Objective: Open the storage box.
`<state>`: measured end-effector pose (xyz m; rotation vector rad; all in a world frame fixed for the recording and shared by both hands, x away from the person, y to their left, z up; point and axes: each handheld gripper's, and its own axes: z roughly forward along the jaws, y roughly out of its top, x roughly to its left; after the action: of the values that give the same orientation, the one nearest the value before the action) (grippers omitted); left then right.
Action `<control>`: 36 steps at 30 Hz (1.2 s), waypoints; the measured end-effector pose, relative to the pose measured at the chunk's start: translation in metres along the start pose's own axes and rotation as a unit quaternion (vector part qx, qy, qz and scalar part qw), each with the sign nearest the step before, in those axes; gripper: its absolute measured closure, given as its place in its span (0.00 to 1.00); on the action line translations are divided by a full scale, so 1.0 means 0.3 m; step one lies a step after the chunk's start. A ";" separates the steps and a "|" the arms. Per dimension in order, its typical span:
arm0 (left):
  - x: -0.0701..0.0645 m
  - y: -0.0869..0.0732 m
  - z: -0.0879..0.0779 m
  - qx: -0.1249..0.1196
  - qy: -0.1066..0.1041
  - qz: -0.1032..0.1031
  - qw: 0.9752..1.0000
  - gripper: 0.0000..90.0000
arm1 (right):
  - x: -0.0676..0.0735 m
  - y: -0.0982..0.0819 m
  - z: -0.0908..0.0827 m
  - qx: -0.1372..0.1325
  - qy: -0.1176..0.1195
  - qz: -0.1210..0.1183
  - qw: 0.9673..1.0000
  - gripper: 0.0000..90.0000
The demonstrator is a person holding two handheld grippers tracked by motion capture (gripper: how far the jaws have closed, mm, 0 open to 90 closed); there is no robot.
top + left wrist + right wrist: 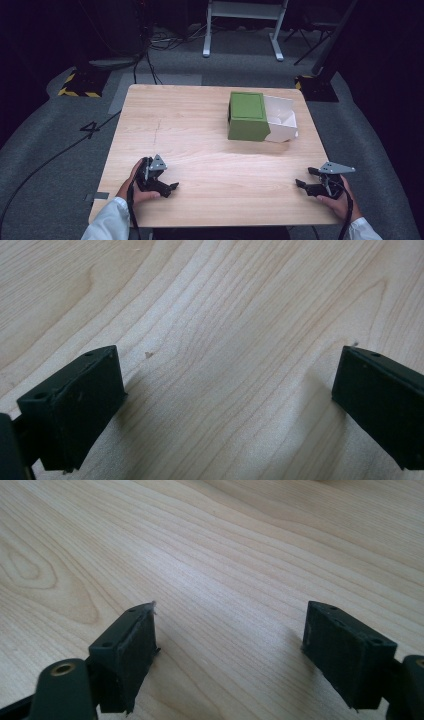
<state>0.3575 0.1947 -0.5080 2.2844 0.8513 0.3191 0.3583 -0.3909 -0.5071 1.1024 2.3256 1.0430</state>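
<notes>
A green box [247, 116] sits on the far right part of the wooden table [200, 150], with a white inner tray [281, 120] slid partway out of its right side. My left gripper [172, 187] rests low near the table's front left, held by a hand in a white sleeve. Its jaws stand wide apart over bare wood [225, 390], nothing between them. My right gripper [301, 183] lies near the front right edge, pointing left. Its jaws are also spread over bare wood [230, 625] and hold nothing. Both grippers are well short of the box.
The table stands on grey carpet with cables [50, 160] running along the floor at left. A white desk frame [245, 25] stands behind the table. Black-and-yellow striped bases [80, 85] flank the far corners.
</notes>
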 end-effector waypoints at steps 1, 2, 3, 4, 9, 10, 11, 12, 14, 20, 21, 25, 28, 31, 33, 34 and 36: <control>0.000 0.000 0.000 0.000 0.000 0.000 1.000 0.01 | 0.000 0.000 0.000 0.000 0.000 0.000 1.000 0.24; 0.000 0.000 0.000 0.000 0.000 0.000 1.000 0.01 | 0.000 0.000 0.000 0.000 0.000 0.000 1.000 0.24; 0.000 0.000 0.000 0.000 0.000 0.000 1.000 0.01 | 0.000 0.000 0.000 0.000 0.000 0.000 1.000 0.24; 0.000 0.000 0.000 0.000 0.000 0.000 1.000 0.01 | 0.000 0.000 0.000 0.000 0.000 0.000 1.000 0.24; 0.000 0.000 0.000 0.000 0.001 0.000 1.000 0.01 | 0.001 0.000 0.000 0.000 -0.001 0.001 1.000 0.24; -0.001 -0.001 -0.001 0.001 0.001 -0.001 1.000 0.01 | 0.001 0.000 0.000 0.000 -0.002 0.002 1.000 0.24; -0.001 -0.001 -0.002 0.001 0.002 0.000 1.000 0.01 | 0.001 0.000 0.000 0.000 -0.002 0.002 1.000 0.24; -0.002 -0.002 -0.001 0.000 0.001 -0.003 1.000 0.01 | 0.001 0.000 0.000 0.000 -0.003 0.003 1.000 0.24; -0.003 -0.002 -0.001 0.000 0.002 -0.004 1.000 0.01 | 0.001 0.000 0.000 0.000 -0.004 0.004 1.000 0.24; -0.002 -0.002 -0.001 0.000 0.001 -0.003 1.000 0.01 | 0.001 0.000 0.000 0.000 -0.005 0.005 1.000 0.24; -0.001 -0.001 -0.001 0.000 0.001 -0.002 1.000 0.01 | 0.001 0.000 0.000 0.000 -0.005 0.005 1.000 0.24; -0.002 -0.002 -0.001 0.000 0.001 -0.003 1.000 0.01 | 0.000 -0.001 0.000 -0.001 -0.004 0.006 1.000 0.24; -0.002 -0.002 -0.001 0.000 0.001 -0.003 1.000 0.01 | 0.000 -0.001 0.000 -0.001 -0.006 0.007 1.000 0.24; -0.002 -0.002 -0.001 0.000 0.001 -0.003 1.000 0.01 | 0.000 0.000 0.000 -0.001 -0.006 0.008 1.000 0.24; -0.002 -0.002 -0.001 0.000 0.001 -0.003 1.000 0.01 | 0.000 0.000 0.000 -0.001 -0.006 0.008 1.000 0.24; -0.002 -0.001 -0.001 0.000 0.001 -0.003 1.000 0.01 | 0.000 0.000 0.001 -0.001 -0.007 0.009 1.000 0.24; -0.002 -0.002 -0.001 0.000 0.001 -0.004 1.000 0.01 | 0.000 0.000 0.001 -0.001 -0.007 0.008 1.000 0.24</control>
<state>0.3566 0.1947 -0.5081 2.2815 0.8605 0.3185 0.3585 -0.3907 -0.5072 1.1274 2.3077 1.0391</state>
